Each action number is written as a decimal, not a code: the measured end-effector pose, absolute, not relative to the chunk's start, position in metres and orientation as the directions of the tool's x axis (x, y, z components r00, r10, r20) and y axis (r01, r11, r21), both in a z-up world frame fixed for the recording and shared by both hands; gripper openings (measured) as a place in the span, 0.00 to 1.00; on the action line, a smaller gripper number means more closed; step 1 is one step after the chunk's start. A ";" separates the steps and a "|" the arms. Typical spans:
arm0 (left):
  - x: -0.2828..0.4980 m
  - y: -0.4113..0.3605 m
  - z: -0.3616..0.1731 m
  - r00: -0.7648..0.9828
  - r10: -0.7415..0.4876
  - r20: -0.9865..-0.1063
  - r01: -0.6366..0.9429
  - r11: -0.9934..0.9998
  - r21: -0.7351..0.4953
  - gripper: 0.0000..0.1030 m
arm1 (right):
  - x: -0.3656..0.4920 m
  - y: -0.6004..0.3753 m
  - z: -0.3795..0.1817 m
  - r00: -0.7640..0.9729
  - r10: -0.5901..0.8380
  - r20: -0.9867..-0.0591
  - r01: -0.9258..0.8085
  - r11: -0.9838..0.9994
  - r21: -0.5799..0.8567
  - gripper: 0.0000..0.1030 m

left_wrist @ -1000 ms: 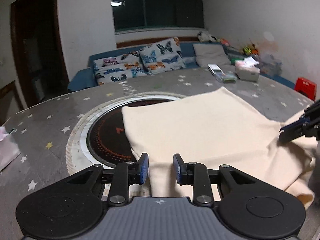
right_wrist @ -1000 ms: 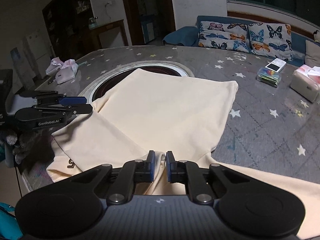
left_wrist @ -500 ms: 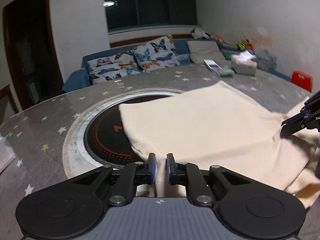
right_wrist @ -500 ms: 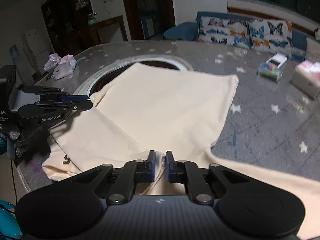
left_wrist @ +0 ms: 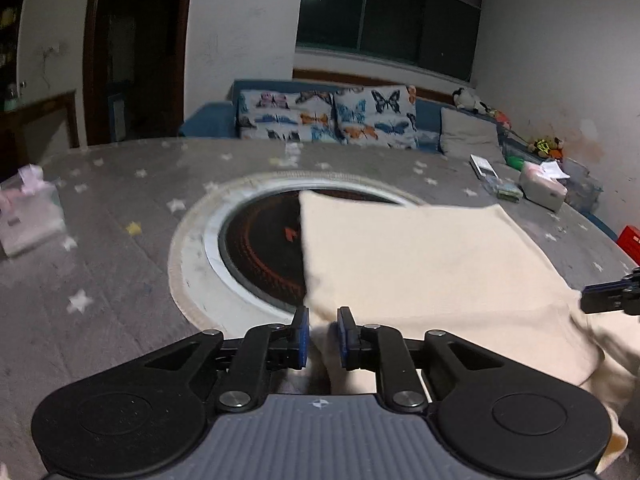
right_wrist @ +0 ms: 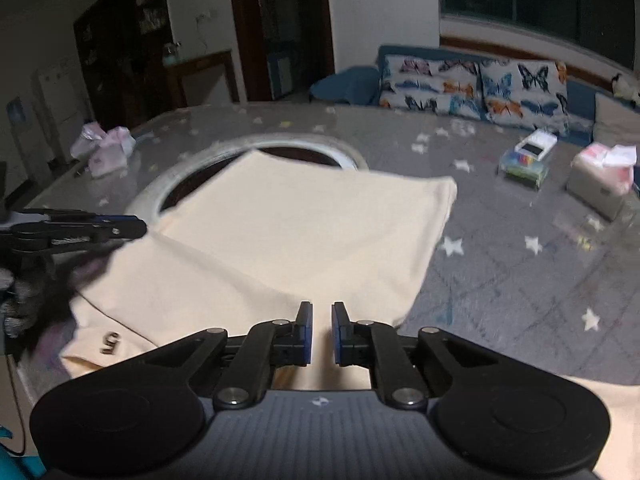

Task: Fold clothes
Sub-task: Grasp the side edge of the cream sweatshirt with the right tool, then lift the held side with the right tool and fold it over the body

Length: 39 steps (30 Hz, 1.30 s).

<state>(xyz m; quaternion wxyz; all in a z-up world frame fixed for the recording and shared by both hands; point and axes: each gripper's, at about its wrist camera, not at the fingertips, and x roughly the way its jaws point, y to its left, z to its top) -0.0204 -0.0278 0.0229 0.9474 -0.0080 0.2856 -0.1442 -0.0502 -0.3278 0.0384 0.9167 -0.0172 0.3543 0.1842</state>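
Note:
A cream shirt (left_wrist: 420, 264) lies on the grey star-patterned table, its far part over the round black cooktop (left_wrist: 260, 248). It also shows in the right wrist view (right_wrist: 300, 232), with a small logo near its near-left edge. My left gripper (left_wrist: 320, 334) is shut on a bunch of the shirt's near-left edge, cloth pinched between its pads. My right gripper (right_wrist: 321, 330) is shut on the shirt's near-right edge. Each gripper shows at the other view's side, the right gripper (left_wrist: 608, 296) at the right and the left gripper (right_wrist: 80, 230) at the left.
The grey table (left_wrist: 100, 264) holds a pink tissue pack (left_wrist: 28, 212) at the left. A white tissue box (right_wrist: 600, 184), a phone box and a small clear case (right_wrist: 524, 160) sit at the far right. A blue sofa with butterfly cushions (left_wrist: 328, 120) stands behind.
My left gripper closed on the shirt's edge, and both grippers rose and drew the near part of the shirt up. The right gripper stayed shut on the cloth.

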 end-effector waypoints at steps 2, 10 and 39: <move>-0.024 -0.029 0.028 0.799 -0.283 -0.530 0.274 0.957 -0.096 0.17 | -0.056 -0.323 0.043 0.671 0.355 -0.651 -0.391 0.915 0.096 0.10; -0.051 -0.048 0.021 0.759 -0.327 -0.563 0.364 0.930 -0.050 0.17 | -0.074 -0.298 0.025 0.575 0.400 -0.714 -0.503 0.861 0.078 0.10; -0.088 -0.113 0.013 0.712 -0.433 -0.553 0.575 0.812 0.105 0.16 | -0.096 -0.273 0.031 0.609 0.432 -0.665 -0.547 0.836 0.042 0.15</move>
